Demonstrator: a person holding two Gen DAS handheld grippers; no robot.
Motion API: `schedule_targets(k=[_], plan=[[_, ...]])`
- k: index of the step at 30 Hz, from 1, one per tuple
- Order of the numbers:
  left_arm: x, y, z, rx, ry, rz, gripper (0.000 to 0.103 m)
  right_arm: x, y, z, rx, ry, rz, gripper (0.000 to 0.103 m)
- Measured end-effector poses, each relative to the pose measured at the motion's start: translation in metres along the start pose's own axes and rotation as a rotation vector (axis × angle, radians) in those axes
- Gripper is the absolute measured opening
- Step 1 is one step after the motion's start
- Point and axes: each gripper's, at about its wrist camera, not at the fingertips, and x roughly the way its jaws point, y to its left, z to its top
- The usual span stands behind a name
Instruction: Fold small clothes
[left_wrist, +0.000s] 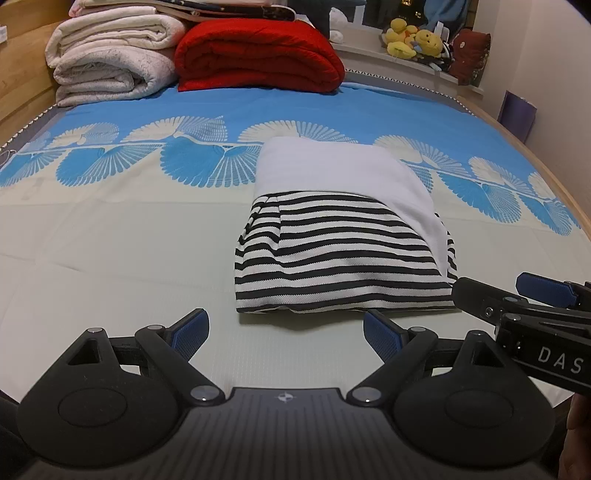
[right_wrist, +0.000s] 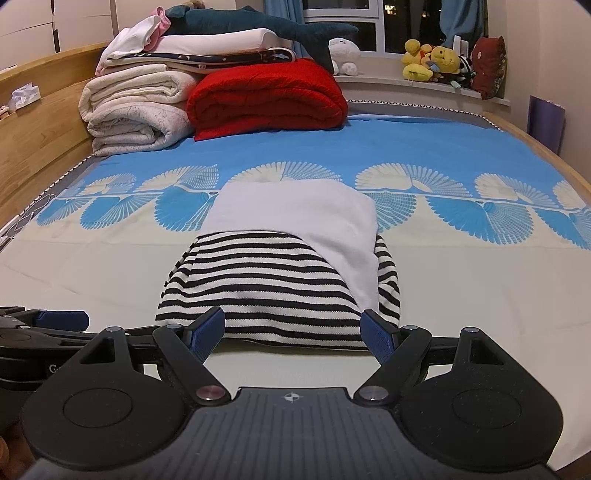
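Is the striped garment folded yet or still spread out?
Folded: the striped garment lies as a compact bundle on the bed, white part doubled over its top.

Home bedroom, bed, folded blankets, plush toys

A wide bed with a light wooden frame carries a cream and blue sheet printed with fan shapes. Mid-bed lies a folded black-and-white striped garment with a white cloth panel across its far part. At the far end rest a folded red quilted blanket and, beside it, stacked cream fleece blankets.
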Motion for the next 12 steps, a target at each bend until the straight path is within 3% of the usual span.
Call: schedule_targets(k=[12], plan=[[0.0011,-0.0027,-0.0015,0.0,0.003,0.002,0.094,0.0017,0.0014,-0.0012,-0.001,0.004,0.002,0.081]])
